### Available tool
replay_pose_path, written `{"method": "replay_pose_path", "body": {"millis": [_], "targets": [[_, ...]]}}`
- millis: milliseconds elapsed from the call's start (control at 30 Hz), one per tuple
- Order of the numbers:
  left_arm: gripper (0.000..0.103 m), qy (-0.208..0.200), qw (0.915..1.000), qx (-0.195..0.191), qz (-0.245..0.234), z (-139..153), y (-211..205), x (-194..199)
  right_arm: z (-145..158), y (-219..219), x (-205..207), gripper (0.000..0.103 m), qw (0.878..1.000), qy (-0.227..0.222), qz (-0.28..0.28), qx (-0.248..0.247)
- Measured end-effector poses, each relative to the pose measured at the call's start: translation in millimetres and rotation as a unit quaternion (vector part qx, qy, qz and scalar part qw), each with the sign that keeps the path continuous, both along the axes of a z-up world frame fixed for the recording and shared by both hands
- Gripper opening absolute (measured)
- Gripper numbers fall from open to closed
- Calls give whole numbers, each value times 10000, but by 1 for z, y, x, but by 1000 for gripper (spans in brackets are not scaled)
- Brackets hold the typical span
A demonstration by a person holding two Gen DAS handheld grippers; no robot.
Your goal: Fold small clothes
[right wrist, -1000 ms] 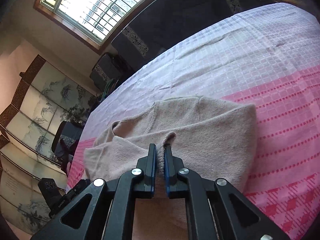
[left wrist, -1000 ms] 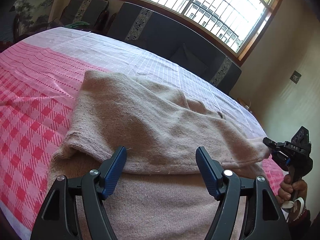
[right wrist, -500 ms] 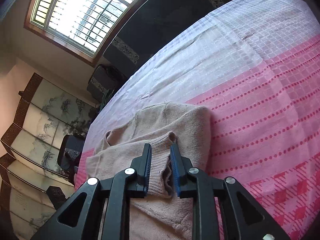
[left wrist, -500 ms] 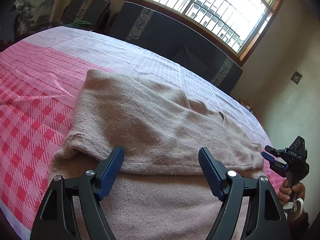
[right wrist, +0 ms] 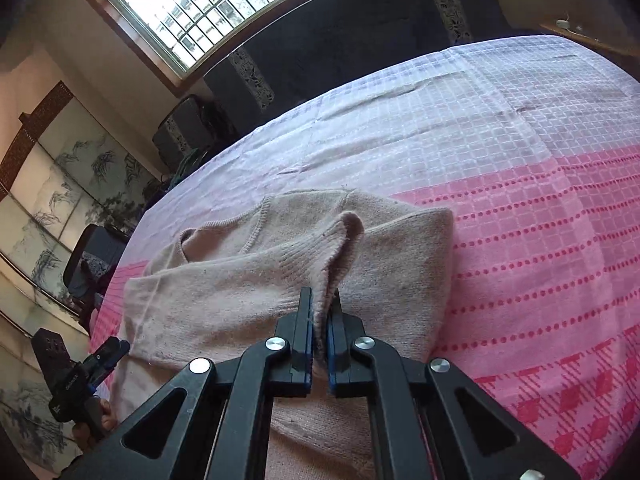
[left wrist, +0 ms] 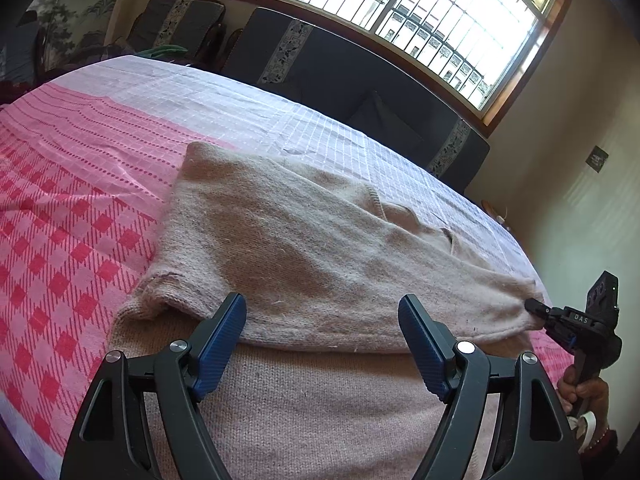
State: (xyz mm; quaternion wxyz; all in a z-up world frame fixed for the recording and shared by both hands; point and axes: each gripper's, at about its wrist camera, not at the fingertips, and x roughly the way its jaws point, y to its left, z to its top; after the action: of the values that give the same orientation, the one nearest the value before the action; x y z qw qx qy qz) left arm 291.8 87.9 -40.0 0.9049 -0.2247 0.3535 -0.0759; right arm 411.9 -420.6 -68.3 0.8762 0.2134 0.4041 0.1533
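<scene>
A beige knitted sweater (left wrist: 300, 240) lies on the pink checked bedspread (left wrist: 60, 220), with one sleeve folded across its body. My left gripper (left wrist: 320, 302) hovers open over the sweater's near part, its blue pads apart and nothing between them. In the right wrist view my right gripper (right wrist: 321, 292) is shut on the sleeve cuff (right wrist: 340, 232), which stands up in a small ridge above the sweater (right wrist: 220, 288). The left wrist view shows the right gripper (left wrist: 536, 306) at the sleeve's end on the right, held by a hand (left wrist: 580, 392). The left gripper (right wrist: 120, 346) appears at the lower left.
A dark sofa (left wrist: 360, 80) stands behind the bed under a barred window (left wrist: 400, 8). A painted folding screen (right wrist: 60, 180) and a dark chair (right wrist: 92, 256) are on the left. Bedspread (right wrist: 540, 240) stretches to the right of the sweater.
My right gripper opened and let the cuff go, then shut on it again slightly lower. The left gripper's jaws spread a little wider while it stayed in place.
</scene>
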Motion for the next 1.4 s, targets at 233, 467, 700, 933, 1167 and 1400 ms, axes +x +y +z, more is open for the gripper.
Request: {"method": "replay_pose_path", "body": {"millis": [233, 467, 700, 933, 1167, 1400], "targets": [[80, 5, 10000, 21, 73, -2, -1, -1, -26, -23, 3, 5, 9979, 492, -166, 379], [80, 44, 9996, -1, 270, -3, 6, 0, -38, -35, 6, 5, 9876, 809, -240, 1327], [80, 76, 9992, -111, 370, -8, 13, -1, -44, -32, 7, 6, 9887, 859, -285, 1195], [80, 84, 9992, -127, 366, -8, 15, 1, -40, -30, 4, 14, 9886, 840, -291, 1218], [81, 24, 9993, -382, 33, -4, 22, -15, 1, -47, -63, 24, 9921, 216, 2, 1234], [81, -551, 9982, 37, -238, 24, 24, -105, 14, -58, -172, 66, 9909, -312, 839, 1004]]}}
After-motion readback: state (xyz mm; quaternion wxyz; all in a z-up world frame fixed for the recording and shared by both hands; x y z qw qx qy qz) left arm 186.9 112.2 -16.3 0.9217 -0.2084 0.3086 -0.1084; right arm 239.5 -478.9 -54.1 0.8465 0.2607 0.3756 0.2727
